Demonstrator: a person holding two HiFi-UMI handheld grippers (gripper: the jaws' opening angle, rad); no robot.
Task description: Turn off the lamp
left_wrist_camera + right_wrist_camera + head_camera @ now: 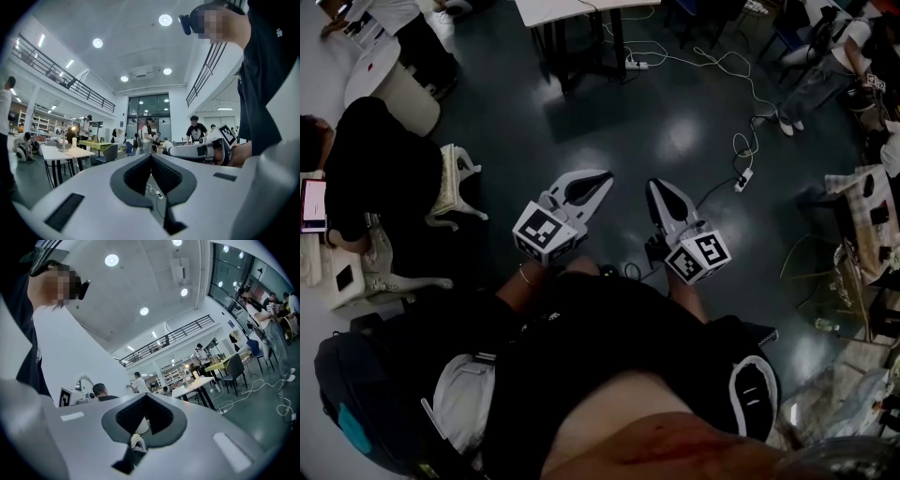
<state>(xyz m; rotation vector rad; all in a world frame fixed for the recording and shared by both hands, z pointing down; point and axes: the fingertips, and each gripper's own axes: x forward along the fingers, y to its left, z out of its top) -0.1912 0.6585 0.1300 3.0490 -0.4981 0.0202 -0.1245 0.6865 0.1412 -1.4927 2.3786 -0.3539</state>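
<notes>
Step in hand looks like the approach: nothing is touched and the lamp is not within reach.

In the head view the person stands over a dark floor with both tools held out front. The left gripper (606, 175) sits at 11 o'clock of centre and the right gripper (656, 186) at 1 o'clock, side by side but apart. The left gripper view shows its jaws pressed together with nothing between them. The right gripper view shows the same: jaws together, empty. Both point roughly level into the room.

The lamp (186, 366), as far as it can be made out, is a small bright glow above a white table (199, 383) at 3 o'clock in the right gripper view. It is far off and too small to show a switch. A similar glow shows at 9 o'clock in the left gripper view, over what seems to be the same table. The head view shows no lamp at all.

On the floor, a power strip (742, 178) with a white cable (727, 66) lies at 2 o'clock of the grippers. A white chair (455, 183) stands at 9 o'clock beside a seated person.

Next move, as a judgement: cross the floor to that table, keeping clear of the cable. Once close, find the switch and press it with one closed jaw tip. The grip needs no opening unless the switch is a knob. The main risk is picking the wrong light, since several are on in the hall.
</notes>
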